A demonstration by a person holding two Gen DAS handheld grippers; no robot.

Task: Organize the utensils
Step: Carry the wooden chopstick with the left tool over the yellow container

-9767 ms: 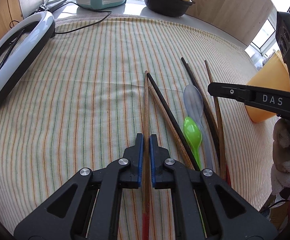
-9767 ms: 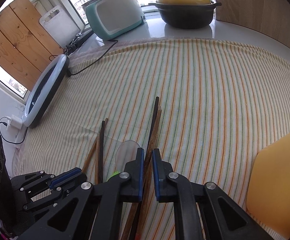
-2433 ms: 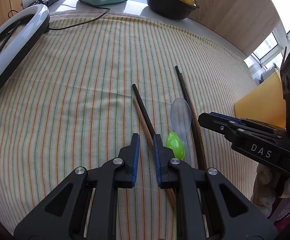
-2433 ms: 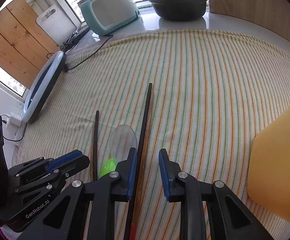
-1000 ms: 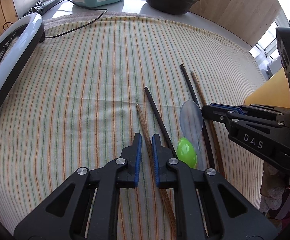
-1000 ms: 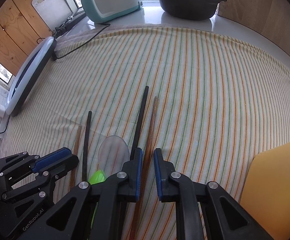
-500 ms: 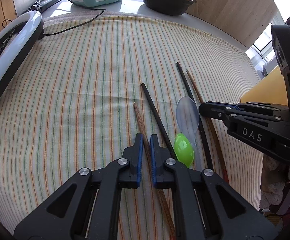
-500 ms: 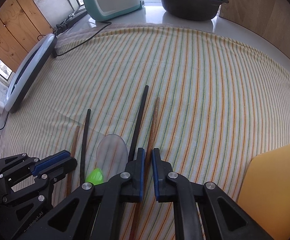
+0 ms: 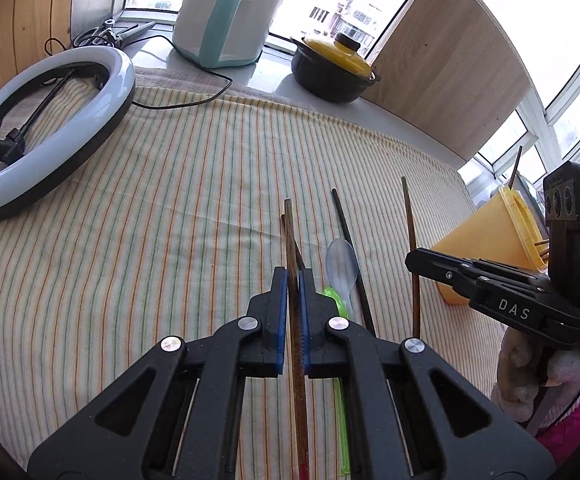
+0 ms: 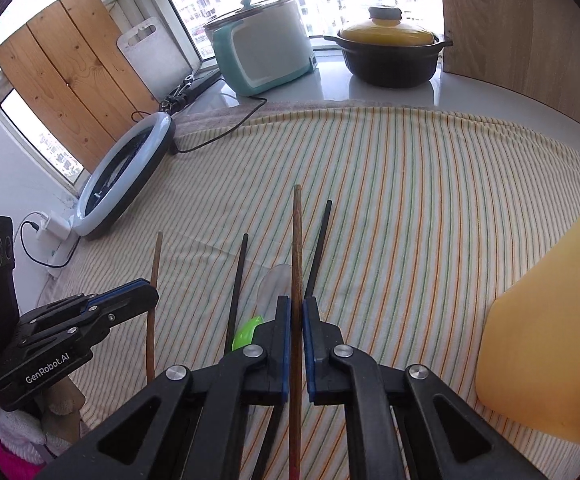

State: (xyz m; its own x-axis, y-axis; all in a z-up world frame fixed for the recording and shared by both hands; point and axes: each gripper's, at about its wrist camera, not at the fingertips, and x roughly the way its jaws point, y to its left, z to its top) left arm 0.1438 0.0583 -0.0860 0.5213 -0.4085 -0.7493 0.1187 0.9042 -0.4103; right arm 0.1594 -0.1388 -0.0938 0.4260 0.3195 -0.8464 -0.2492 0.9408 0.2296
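Note:
My left gripper (image 9: 293,276) is shut on a brown wooden chopstick (image 9: 288,232), held up off the striped cloth (image 9: 170,220). My right gripper (image 10: 297,304) is shut on a second brown chopstick (image 10: 297,232), also raised. Each gripper shows in the other's view: the right gripper (image 9: 411,261) at the right, the left gripper (image 10: 150,292) at the left. On the cloth between them lie two black chopsticks (image 10: 317,248) (image 10: 237,288), a clear spoon (image 9: 341,268) and a green spoon (image 9: 335,300). A yellow container (image 10: 549,320) stands to the right.
A ring light (image 9: 50,128) lies at the cloth's left edge with a cable running to the back. A teal and white rice cooker (image 9: 226,24) and a black pot with a yellow lid (image 9: 333,68) stand behind the cloth. A gloved hand (image 9: 529,376) holds the right gripper.
Both grippers have closed fully on their brown chopsticks and risen, lifting them off the cloth. The black chopsticks and both spoons stay where they lay.

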